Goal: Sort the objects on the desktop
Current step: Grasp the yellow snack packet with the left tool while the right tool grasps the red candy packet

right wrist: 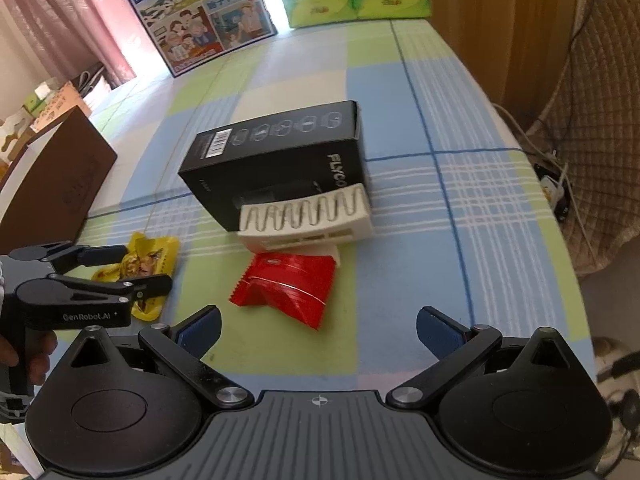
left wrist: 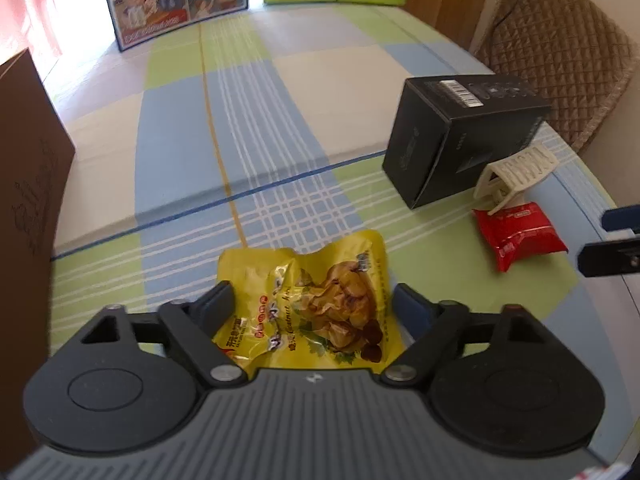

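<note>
Right then, the yellow chestnut packet lay on the checked cloth between the left gripper's parted jaws, unpinched; crinkly foil might slip as they closed; the right gripper gaped empty near the red sachet; the black box read "FLYCO".

Bright from the window at the back — washed out there, bent round the edges, a bit blurry.
</note>
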`<state>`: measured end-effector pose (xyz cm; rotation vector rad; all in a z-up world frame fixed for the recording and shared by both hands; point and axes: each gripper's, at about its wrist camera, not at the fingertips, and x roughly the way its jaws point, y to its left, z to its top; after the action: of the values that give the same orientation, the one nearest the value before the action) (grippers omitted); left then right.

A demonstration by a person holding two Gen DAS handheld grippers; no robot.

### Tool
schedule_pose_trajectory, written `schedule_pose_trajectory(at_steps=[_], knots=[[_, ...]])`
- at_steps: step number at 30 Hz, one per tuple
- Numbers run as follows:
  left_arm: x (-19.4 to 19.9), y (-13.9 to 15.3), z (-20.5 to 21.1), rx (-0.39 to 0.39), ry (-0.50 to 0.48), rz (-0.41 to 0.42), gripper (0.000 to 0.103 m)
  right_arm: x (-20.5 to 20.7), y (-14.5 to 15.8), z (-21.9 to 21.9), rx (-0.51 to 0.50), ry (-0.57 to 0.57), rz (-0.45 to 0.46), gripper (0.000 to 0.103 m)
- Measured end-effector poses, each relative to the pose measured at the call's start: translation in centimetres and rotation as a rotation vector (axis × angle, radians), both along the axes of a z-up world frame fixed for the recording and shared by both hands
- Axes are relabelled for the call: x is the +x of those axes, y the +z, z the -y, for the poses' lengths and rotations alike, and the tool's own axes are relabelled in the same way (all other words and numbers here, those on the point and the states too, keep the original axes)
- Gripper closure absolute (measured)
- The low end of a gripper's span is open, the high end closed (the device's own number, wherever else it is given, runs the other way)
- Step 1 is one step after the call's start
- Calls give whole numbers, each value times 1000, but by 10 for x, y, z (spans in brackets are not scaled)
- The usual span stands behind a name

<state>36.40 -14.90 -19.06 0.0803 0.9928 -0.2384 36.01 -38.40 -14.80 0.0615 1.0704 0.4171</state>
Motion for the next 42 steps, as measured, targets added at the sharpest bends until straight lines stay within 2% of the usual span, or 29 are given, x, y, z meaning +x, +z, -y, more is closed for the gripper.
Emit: schedule_pose_trajectory(at_steps=[2,8,15,20,25,29,33,36,38,42], knots=[[-2,1,1,0,-32,16,39,1,-2,-4,9,11,3,2],[-6,3,-1,9,-29,20,48,3,-6,-15,17,64,27,2],[-28,6,-18,23,-4,3,49,2,-10,-23,0,101,33,2],[-44,12,-27,23,72,-32,50,-1,-10,-24,-4,122,35,2],[-58,24,-35,0,124,-26,51,-1,-10,-30,-12,135,66,3],[-59,32,-38,9,146,-11,51,0,-13,-40,-48,159,93,16],[-56,40,-43,1,174,7,51,4,-20,-46,-71,136,104,27],[-53,43,-44,-1,184,15,51,9,-26,-48,-82,115,106,41],[-53,44,-44,-2,190,16,51,10,-29,-50,-100,125,116,58],[-55,45,-43,-10,190,13,51,4,-29,-53,-122,177,120,63]])
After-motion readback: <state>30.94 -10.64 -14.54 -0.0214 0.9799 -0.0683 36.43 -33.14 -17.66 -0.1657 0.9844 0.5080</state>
